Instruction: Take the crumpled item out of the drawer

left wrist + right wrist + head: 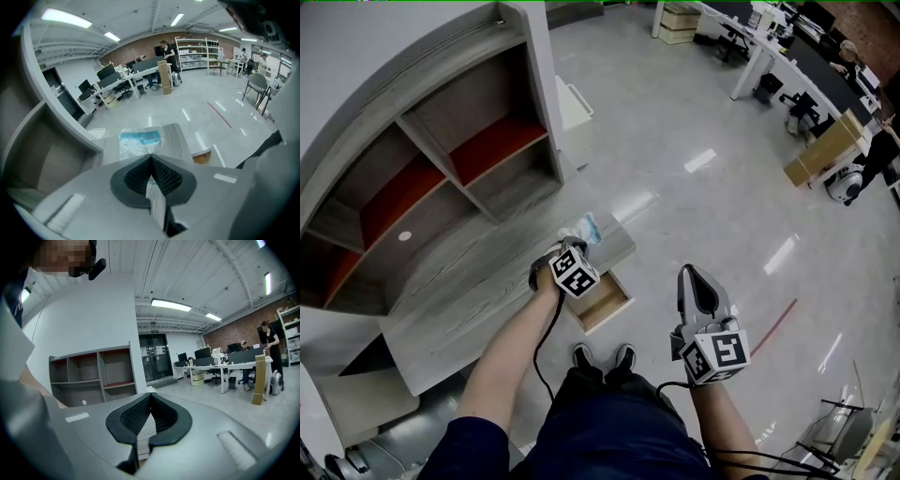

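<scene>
1. The crumpled bag, clear plastic with blue print, is out of the drawer. It lies on the wood-grain desk top, close to the far corner.
2. The drawer stands pulled out below the front edge of the desk top, and its pale wooden inside is visible from above.
3. The left gripper is over the desk top, just above the open drawer, with its tips pointing at the bag.
4. In the left gripper view, the left gripper's jaws are closed, pads meeting at the tips. The bag spreads flat just beyond them.
5. The bag's near edge runs right up to the closed tips. Whether a corner of plastic is nipped between them cannot be made out.
6. The right gripper is held in the air to the right of the drawer, well apart from the desk and over the shiny floor.
7. In the right gripper view, its jaws are pressed together with nothing between them. They face the open shelves at the back of the desk.
</scene>
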A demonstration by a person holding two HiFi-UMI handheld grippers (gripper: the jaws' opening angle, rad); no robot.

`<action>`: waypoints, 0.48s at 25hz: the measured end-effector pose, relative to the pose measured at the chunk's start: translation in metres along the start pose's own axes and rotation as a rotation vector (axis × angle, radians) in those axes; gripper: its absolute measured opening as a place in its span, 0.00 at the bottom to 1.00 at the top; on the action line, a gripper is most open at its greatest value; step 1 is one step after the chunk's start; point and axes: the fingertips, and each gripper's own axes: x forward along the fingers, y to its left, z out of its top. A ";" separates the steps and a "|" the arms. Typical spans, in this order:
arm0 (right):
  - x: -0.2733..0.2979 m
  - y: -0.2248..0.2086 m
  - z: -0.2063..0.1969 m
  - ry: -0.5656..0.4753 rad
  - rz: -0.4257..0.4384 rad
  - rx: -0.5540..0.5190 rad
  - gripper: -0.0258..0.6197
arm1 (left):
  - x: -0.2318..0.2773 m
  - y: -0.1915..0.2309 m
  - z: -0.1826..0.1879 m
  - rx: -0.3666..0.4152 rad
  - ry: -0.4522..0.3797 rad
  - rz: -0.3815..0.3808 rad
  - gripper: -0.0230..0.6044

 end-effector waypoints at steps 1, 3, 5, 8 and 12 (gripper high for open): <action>0.001 0.000 0.001 0.004 -0.004 -0.007 0.05 | 0.007 0.003 -0.004 0.015 0.014 0.004 0.04; 0.001 -0.001 0.003 0.013 -0.014 -0.020 0.05 | 0.020 0.009 -0.012 0.038 0.045 0.009 0.04; 0.000 -0.004 0.003 0.018 -0.029 -0.026 0.05 | 0.032 0.012 -0.018 0.055 0.068 0.008 0.04; -0.005 -0.013 -0.002 0.024 -0.058 -0.022 0.05 | 0.047 0.012 -0.021 0.077 0.089 0.004 0.04; -0.009 -0.018 -0.009 0.050 -0.086 -0.024 0.05 | 0.064 0.016 -0.028 0.104 0.121 0.005 0.04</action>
